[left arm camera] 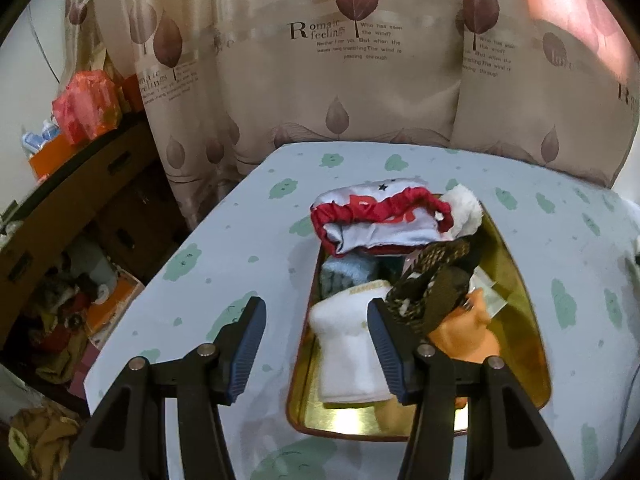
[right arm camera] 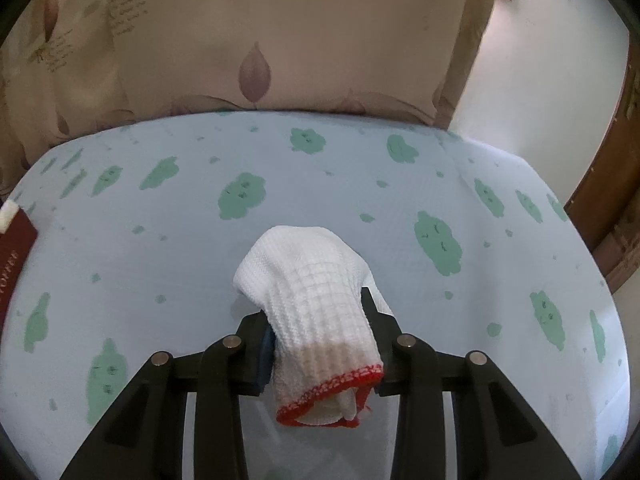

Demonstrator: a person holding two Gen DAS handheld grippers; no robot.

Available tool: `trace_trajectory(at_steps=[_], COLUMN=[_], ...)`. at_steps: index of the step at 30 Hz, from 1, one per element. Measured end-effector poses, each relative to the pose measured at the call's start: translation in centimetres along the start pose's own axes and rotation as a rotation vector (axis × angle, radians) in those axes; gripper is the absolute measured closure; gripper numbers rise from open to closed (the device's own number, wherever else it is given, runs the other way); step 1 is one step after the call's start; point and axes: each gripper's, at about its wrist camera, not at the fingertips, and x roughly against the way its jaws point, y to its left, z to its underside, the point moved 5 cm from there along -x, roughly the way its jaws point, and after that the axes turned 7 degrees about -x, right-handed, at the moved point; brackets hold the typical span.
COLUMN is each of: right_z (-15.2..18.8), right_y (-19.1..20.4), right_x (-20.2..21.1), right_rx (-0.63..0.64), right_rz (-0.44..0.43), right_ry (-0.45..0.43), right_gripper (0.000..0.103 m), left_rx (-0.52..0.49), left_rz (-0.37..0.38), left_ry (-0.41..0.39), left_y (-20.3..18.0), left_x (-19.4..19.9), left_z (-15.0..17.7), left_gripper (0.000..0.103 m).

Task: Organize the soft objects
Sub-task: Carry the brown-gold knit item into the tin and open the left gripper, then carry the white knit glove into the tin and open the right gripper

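**A:** Where are the edges, and how much open room is there?

**B:** In the left wrist view, the table with its pale blue cloth printed with green clouds fills the centre. Its left edge runs diagonally from lower left to upper middle; beyond it lies a dark cluttered floor with cardboard boxes. A gold metal tin sits right of centre, crowded with soft things: a red and white garment at its far end, a folded white cloth nearer, a dark patterned strap to the right. The left gripper hangs above the tin's near left rim, its jaws spread wide with nothing between them.

**A:** And the right wrist view?

**B:** The cloth here is almost bare, open to both sides. The right gripper is clamped on a white knitted glove with a red cuff, at lower centre of the frame. A dark red booklet peeks in at the left edge.

**A:** The room?

**B:** A beige curtain with leaf prints hangs behind the table; a white wall and brown door frame stand at right.
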Motion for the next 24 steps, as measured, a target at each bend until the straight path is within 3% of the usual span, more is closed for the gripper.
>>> trace_trajectory(at_steps=[11, 24], right_z=[-0.2, 0.5], right_y=[6.5, 21.5], right_x=[3.8, 8.0], right_rx=[0.071, 0.233], right_rz=[-0.095, -0.353], right_ry=[-0.019, -0.008], right_gripper=[0.07, 0.069], left_rx=[0.017, 0.135], left_rz=[0.013, -0.008], left_ry=[-0.013, 0.02], left_y=[0.7, 3.6], left_x=[0.3, -0.2], left_z=[0.0, 0.2], left_gripper=[0.049, 0.049])
